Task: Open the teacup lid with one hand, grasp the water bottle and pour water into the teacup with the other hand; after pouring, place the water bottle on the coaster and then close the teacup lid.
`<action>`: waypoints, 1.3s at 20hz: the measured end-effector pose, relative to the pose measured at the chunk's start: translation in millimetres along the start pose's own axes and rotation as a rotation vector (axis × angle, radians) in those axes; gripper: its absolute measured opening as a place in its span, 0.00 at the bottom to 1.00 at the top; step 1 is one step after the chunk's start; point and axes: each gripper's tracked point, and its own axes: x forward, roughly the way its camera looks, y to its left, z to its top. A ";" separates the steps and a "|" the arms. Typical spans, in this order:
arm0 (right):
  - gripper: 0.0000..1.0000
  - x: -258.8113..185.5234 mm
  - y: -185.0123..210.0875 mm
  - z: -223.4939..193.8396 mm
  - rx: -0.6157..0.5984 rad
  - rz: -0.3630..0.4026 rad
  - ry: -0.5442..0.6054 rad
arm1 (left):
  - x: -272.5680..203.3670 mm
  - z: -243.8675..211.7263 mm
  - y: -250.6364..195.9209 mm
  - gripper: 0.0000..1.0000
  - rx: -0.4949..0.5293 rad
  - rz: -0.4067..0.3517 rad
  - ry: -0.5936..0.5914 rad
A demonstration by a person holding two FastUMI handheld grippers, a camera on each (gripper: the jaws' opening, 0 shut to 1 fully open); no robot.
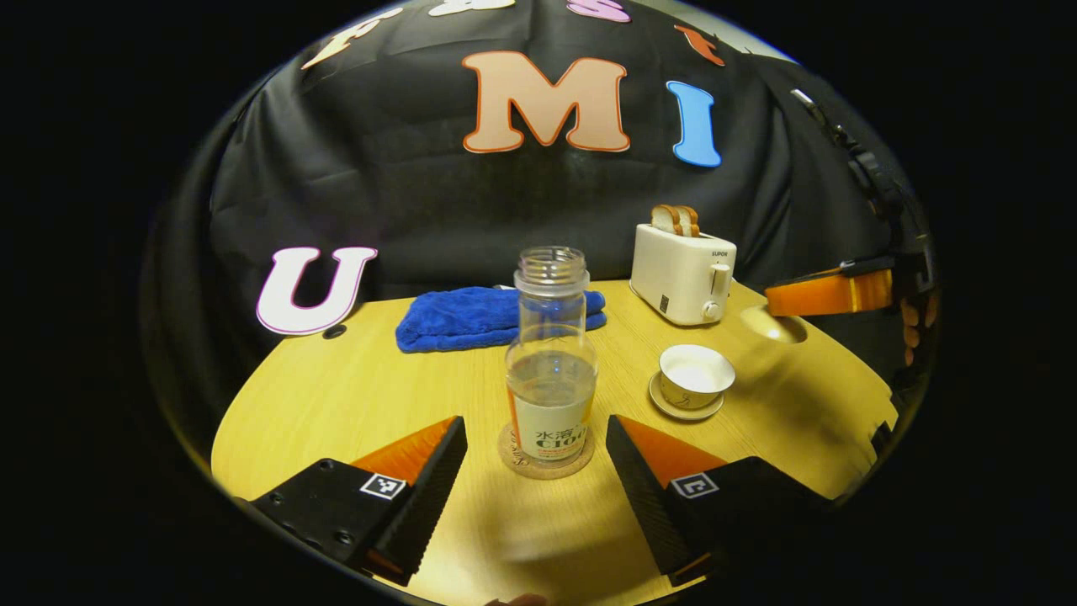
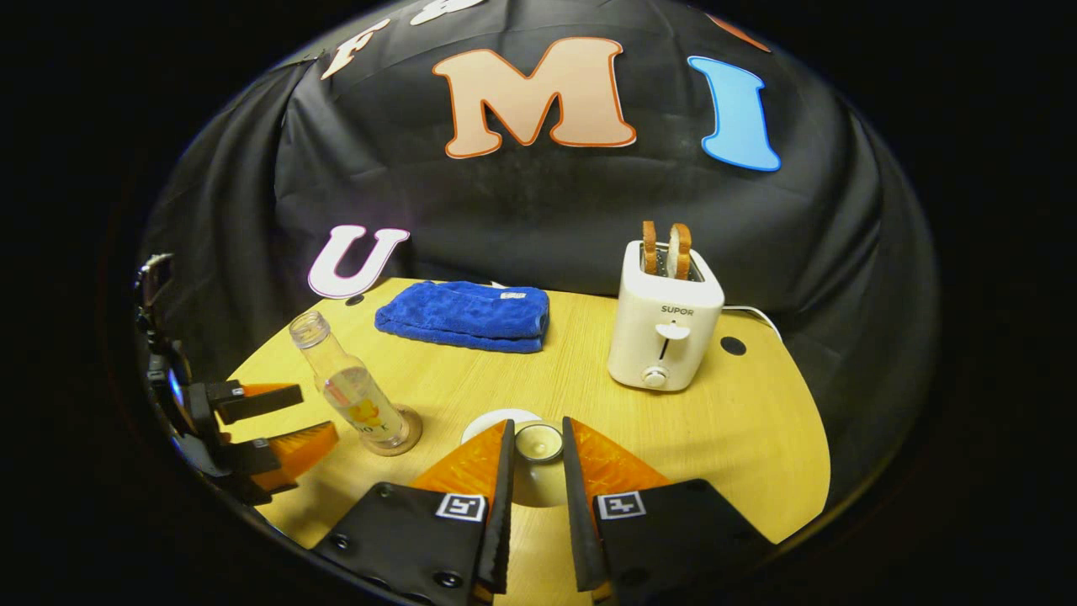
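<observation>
1. Left gripper view: the left gripper (image 1: 536,471) hangs spread wide, holding nothing, its fingers apart from the water bottle (image 1: 551,370), which stands upright on the coaster (image 1: 545,463) near the counter (image 1: 353,396) front. The bottle is clear, capless, part full, with a label. The teacup (image 1: 696,376) sits uncovered on its saucer (image 1: 683,409) (to the right).
2. Right gripper view: the right gripper (image 2: 536,459) has its fingers nipped on the teacup lid (image 2: 538,442). Judging by that, closing comes next: centre the lid over the cup rim, lower it level, then release.
</observation>
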 end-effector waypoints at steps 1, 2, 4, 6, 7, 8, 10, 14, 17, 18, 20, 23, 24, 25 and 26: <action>0.34 7.5 1.9 -1.2 -0.005 0.005 -0.001 | -7.0 1.1 2.6 0.97 -0.002 0.006 -0.001; 0.31 14.4 5.2 -2.4 -0.004 0.013 -0.001 | -12.6 4.1 6.7 0.97 0.002 0.016 -0.009; 0.32 29.3 11.5 -6.3 0.004 0.026 0.001 | -22.5 6.5 14.9 0.98 0.011 0.040 -0.015; 0.34 42.1 17.8 -11.4 0.003 0.034 0.008 | -31.2 7.7 23.6 0.98 0.017 0.063 -0.012; 0.34 49.3 20.5 -14.8 0.001 0.038 0.011 | -34.6 7.6 27.0 0.97 0.016 0.070 -0.010; 0.34 55.0 23.2 -18.9 -0.002 0.042 0.018 | -38.7 7.6 32.1 0.97 0.016 0.084 -0.009; 0.33 65.5 26.2 -31.2 -0.006 0.046 0.041 | -43.3 8.1 41.0 0.97 0.018 0.108 -0.010; 0.34 74.2 28.5 -43.3 -0.005 0.047 0.054 | -50.1 10.4 52.7 0.96 0.017 0.138 -0.013; 0.33 74.7 31.4 -42.9 -0.027 0.044 0.032 | -53.2 11.6 55.4 0.96 0.023 0.145 -0.011; 0.33 74.7 31.6 -42.4 -0.038 0.041 0.028 | -52.6 14.2 55.0 0.96 0.021 0.144 -0.017; 0.37 72.5 30.0 -42.2 -0.042 0.031 0.029 | -53.7 21.0 53.3 0.96 0.010 0.138 -0.032; 0.50 59.5 27.8 -29.4 -0.017 0.024 -0.005 | -52.0 40.9 49.4 0.96 0.007 0.125 -0.075; 0.61 52.4 26.1 -20.5 -0.013 0.018 -0.035 | -50.2 47.9 48.7 0.96 0.005 0.122 -0.088; 0.71 43.1 26.1 -11.4 -0.007 0.013 -0.068 | -49.9 56.5 47.8 0.96 0.002 0.118 -0.105; 0.81 34.8 24.8 -0.1 -0.002 0.009 -0.100 | -51.6 66.1 46.3 0.96 0.000 0.116 -0.122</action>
